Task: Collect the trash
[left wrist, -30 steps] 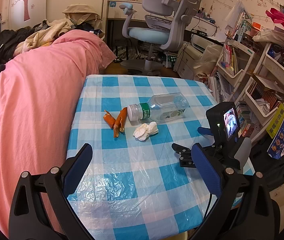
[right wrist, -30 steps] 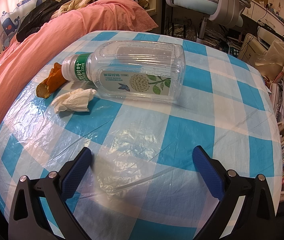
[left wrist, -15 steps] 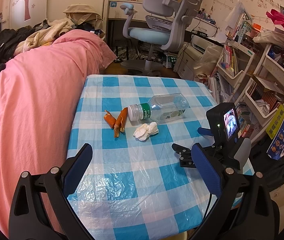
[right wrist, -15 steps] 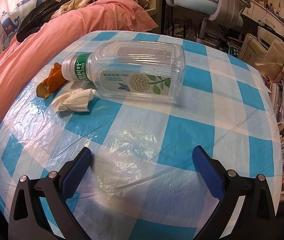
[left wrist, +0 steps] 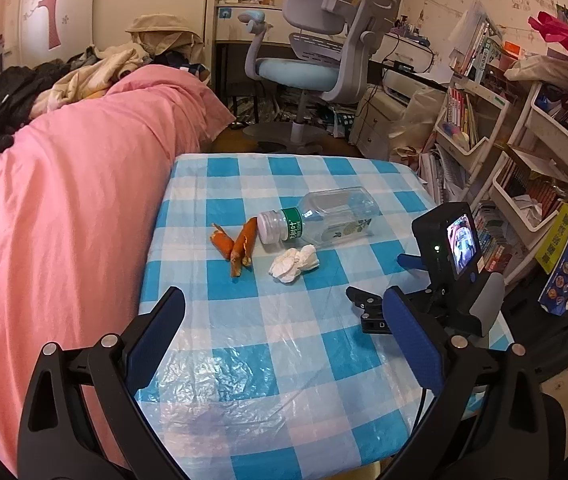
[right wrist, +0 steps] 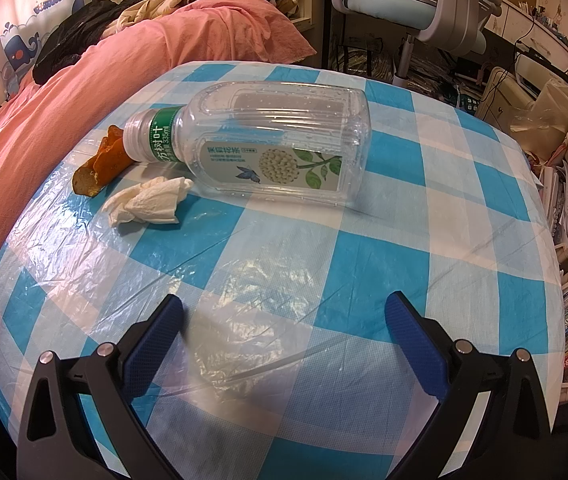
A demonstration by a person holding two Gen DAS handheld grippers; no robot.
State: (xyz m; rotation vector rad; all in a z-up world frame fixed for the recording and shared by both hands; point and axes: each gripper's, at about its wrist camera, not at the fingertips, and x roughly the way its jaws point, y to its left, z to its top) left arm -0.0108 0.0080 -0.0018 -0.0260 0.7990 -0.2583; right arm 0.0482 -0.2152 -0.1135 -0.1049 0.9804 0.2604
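- here, the left tongs (left wrist: 284, 328) and right tongs (right wrist: 284, 324) hang spread wide, gripping nothing.
- a clear bottle (right wrist: 268, 152) lies sideways mid-surface (right wrist: 384, 264), touching orange peel (right wrist: 102, 164); a crumpled tissue (right wrist: 148, 202) sits just beside.

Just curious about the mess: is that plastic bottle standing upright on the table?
No, the capped plastic bottle lies on its side on the checked tablecloth.

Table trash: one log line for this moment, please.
left gripper open, empty | right gripper open, empty | bottle, tissue, peel on table
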